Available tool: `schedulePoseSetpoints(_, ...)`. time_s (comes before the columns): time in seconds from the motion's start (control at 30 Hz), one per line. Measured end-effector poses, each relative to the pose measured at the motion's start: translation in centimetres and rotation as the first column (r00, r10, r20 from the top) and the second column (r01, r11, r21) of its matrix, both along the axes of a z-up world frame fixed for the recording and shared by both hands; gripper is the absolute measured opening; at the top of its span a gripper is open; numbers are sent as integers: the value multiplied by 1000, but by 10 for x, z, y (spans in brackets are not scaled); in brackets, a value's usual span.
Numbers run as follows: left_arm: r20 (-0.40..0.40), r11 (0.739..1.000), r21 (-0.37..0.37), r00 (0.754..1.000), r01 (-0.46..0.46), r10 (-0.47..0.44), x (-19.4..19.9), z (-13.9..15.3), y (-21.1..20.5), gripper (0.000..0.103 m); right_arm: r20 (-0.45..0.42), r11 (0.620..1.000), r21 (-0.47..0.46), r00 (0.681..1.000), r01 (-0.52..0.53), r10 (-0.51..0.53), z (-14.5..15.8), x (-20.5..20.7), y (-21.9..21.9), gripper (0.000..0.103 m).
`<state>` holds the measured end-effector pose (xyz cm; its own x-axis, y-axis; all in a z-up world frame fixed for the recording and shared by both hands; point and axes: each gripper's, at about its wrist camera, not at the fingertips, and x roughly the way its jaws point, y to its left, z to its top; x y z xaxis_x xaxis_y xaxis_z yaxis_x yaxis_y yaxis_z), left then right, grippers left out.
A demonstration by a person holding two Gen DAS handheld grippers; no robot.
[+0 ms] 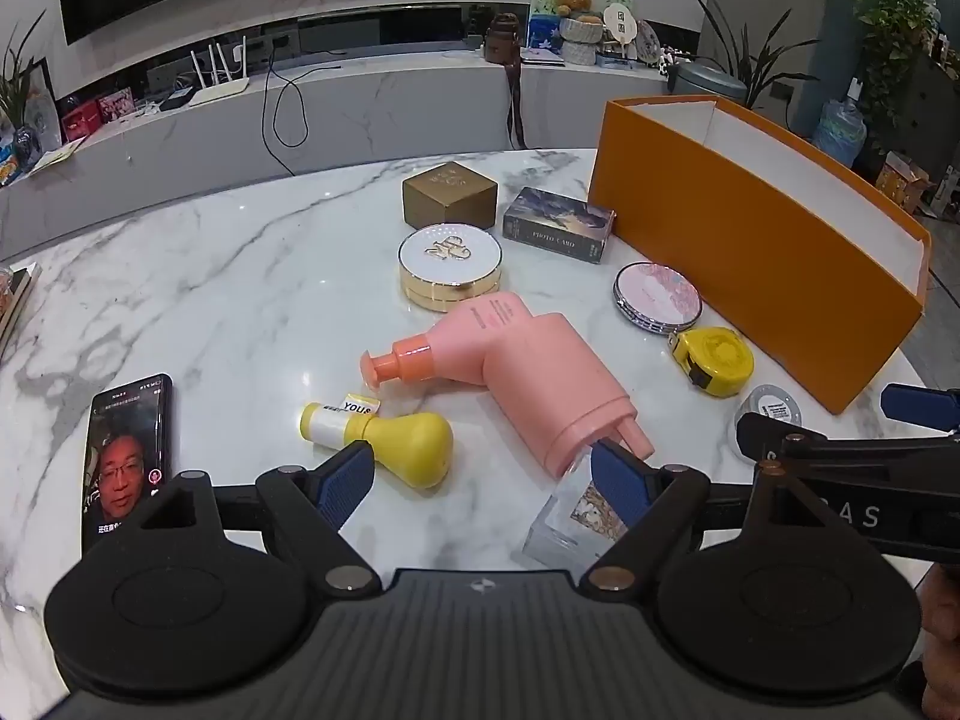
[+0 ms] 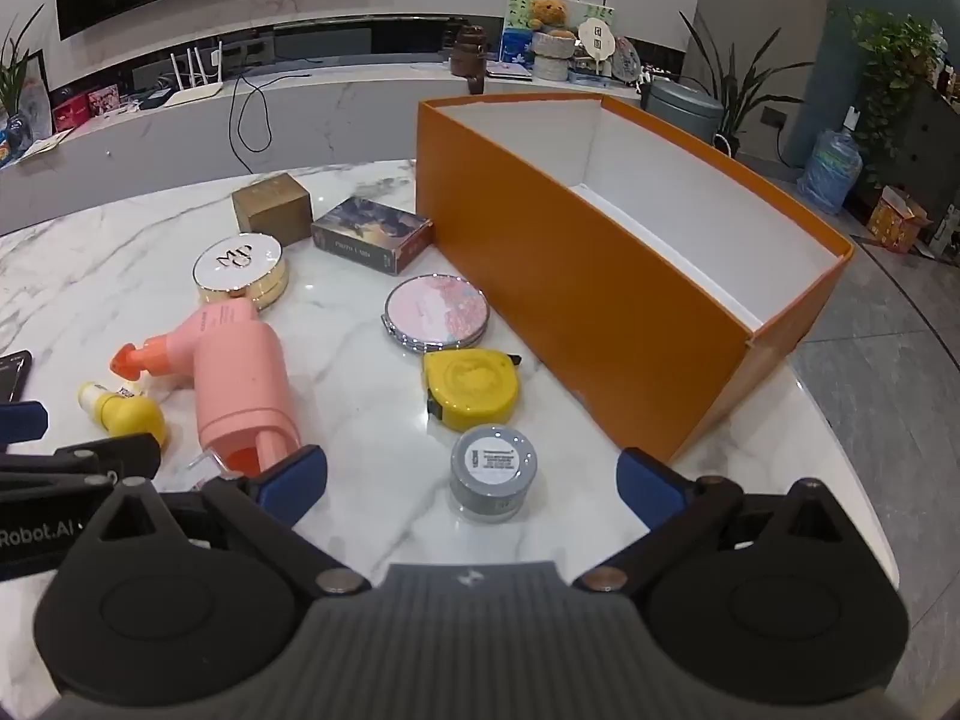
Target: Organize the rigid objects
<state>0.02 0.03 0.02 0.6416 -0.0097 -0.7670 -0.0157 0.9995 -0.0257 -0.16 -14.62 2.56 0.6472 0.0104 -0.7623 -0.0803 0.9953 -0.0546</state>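
Note:
On the marble table (image 1: 198, 300) lie a pink pump bottle (image 1: 516, 372), a small yellow bottle (image 1: 390, 441), a white-gold compact (image 1: 450, 267), a gold box (image 1: 450, 192), a photo card box (image 1: 558, 222), a pink round mirror (image 2: 435, 313), a yellow tape measure (image 2: 471, 387), a grey jar (image 2: 493, 471) and a clear block (image 1: 570, 525). An open orange box (image 2: 576, 276) stands at the right. My left gripper (image 1: 483, 486) is open above the table near the yellow bottle and clear block. My right gripper (image 2: 474, 480) is open, with the grey jar between its fingers, untouched.
A phone (image 1: 126, 462) with a lit screen lies at the table's left front edge. Behind the table runs a long marble TV console (image 1: 360, 96) with a router, cables and ornaments. Plants and a water jug (image 2: 831, 165) stand on the floor at the right.

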Motion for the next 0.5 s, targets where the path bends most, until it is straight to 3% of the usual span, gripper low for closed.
schedulePoseSetpoints(0.5,-3,1000,1,1000,-3,3,0,0,0,96,-7,1000,20,1000,2,-2,-2,2,0,101)
